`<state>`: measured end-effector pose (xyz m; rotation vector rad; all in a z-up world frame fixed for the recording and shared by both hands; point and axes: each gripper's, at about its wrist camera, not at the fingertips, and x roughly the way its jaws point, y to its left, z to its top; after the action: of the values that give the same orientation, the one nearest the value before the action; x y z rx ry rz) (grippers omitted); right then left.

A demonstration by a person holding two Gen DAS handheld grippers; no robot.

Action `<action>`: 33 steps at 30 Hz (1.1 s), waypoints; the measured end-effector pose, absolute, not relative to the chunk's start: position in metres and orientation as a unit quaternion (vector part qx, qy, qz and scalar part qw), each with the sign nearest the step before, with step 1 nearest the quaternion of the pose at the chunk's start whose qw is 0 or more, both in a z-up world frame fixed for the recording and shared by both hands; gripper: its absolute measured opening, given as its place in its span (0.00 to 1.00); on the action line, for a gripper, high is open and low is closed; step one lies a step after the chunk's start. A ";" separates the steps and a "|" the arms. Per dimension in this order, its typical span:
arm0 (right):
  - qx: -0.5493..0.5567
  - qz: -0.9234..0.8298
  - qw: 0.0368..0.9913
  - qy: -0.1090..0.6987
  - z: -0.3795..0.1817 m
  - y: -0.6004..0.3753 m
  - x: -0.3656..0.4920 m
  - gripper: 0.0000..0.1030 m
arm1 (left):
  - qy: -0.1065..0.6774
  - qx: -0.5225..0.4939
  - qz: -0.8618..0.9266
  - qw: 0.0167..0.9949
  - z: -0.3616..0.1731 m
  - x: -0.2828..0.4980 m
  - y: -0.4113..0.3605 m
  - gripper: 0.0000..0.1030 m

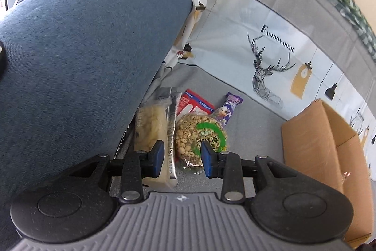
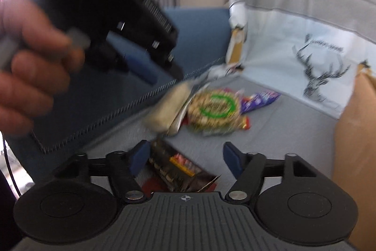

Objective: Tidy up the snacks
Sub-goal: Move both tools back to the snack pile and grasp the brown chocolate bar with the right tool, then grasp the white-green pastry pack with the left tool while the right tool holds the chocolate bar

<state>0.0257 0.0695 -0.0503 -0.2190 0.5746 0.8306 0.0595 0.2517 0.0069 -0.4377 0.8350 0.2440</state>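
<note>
Several snacks lie in a heap on the grey cloth. A round puffed-grain cake with a green ring [image 1: 199, 135] [image 2: 215, 109] lies beside a long pale wafer pack [image 1: 150, 131] [image 2: 166, 107], a red pack [image 1: 195, 105] and a purple bar [image 1: 229, 107] [image 2: 260, 98]. My left gripper [image 1: 181, 159] is open just above the heap, empty; it also shows in the right wrist view [image 2: 141, 44], held by a hand. My right gripper [image 2: 185, 159] is open, hovering over a dark snack pack [image 2: 176, 168].
A blue cushion [image 1: 82, 62] rises left of the heap. An open cardboard box [image 1: 324, 147] stands at the right. A deer-print cloth [image 1: 270, 58] hangs behind the grey surface [image 1: 253, 133]. The right wrist view is motion-blurred.
</note>
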 end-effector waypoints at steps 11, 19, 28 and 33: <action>-0.118 0.422 0.842 0.314 -0.075 0.084 0.032 0.54 | 0.441 -0.182 0.127 0.870 -0.010 0.072 0.243 0.36; -0.100 0.371 0.869 0.312 -0.058 0.064 0.032 0.40 | 0.466 -0.175 0.138 0.856 -0.022 0.082 0.239 0.45; -0.087 0.312 0.879 0.350 -0.059 0.041 0.041 0.40 | 0.493 -0.104 0.166 0.848 -0.038 0.096 0.225 0.53; -0.080 0.316 0.872 0.366 -0.062 0.036 0.044 0.40 | 0.508 -0.062 0.176 0.841 -0.043 0.095 0.221 0.37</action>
<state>0.0443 0.0357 -0.0623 -0.1674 0.7644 0.6601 0.0953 0.2213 -0.0430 -0.1308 1.0740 0.3709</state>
